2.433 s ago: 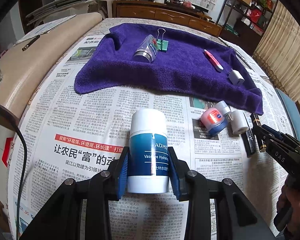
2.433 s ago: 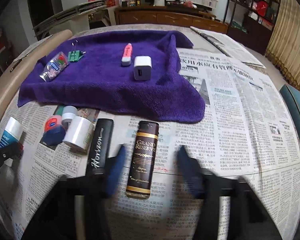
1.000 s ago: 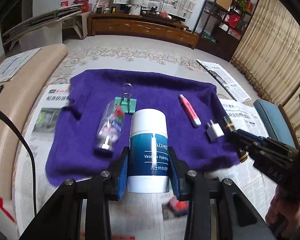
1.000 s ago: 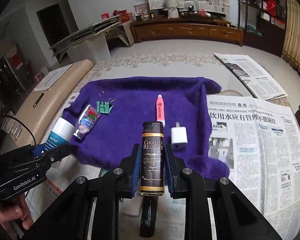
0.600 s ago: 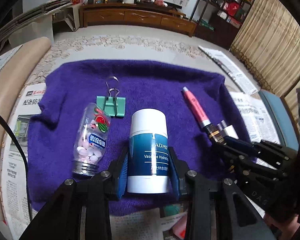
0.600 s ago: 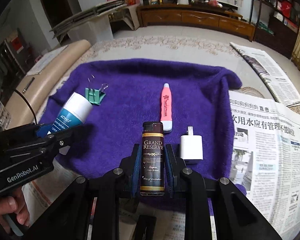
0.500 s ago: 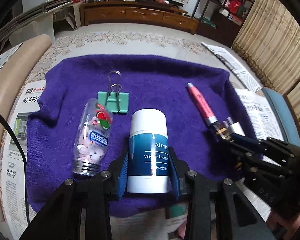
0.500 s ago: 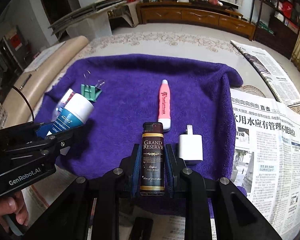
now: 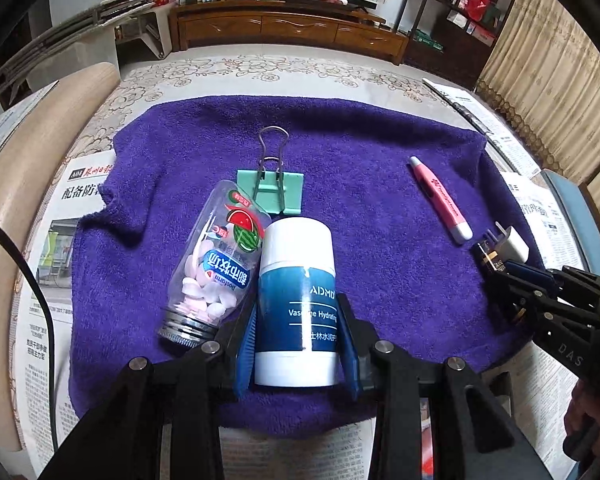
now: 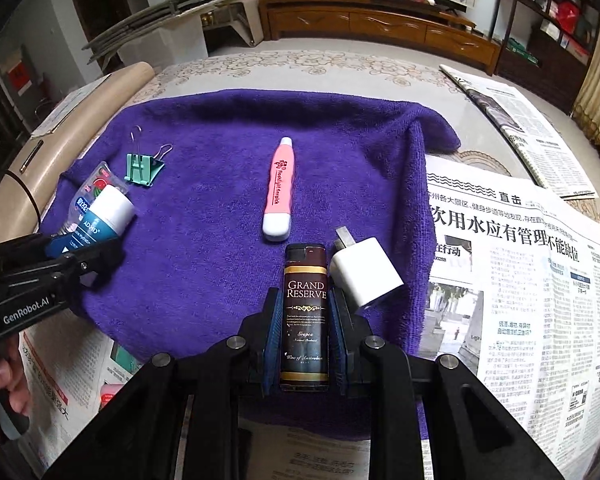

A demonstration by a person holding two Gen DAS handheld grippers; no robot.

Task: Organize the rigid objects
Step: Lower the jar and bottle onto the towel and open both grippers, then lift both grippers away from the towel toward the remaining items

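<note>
My left gripper [image 9: 296,344] is shut on a white and blue Vaseline tube [image 9: 298,300], low over the purple towel [image 9: 360,184], right beside a clear candy bottle [image 9: 216,264] and just behind a green binder clip [image 9: 270,192]. My right gripper [image 10: 304,328] is shut on a dark brown Grand Reserve lighter [image 10: 305,316], low over the towel [image 10: 220,200], next to a white charger plug [image 10: 364,270] and below a pink pen [image 10: 279,192]. The left gripper [image 10: 80,256] with the tube shows at the left of the right wrist view.
Newspaper [image 10: 520,280] covers the table around the towel. A beige chair back [image 9: 16,184] stands at the left edge. A folded newspaper [image 10: 520,132] lies at the far right. A wooden cabinet [image 9: 292,32] stands beyond the table.
Both grippers have moved forward and down over the towel with their objects. The tube now sits beside the candy bottle, the lighter beside the charger plug.
</note>
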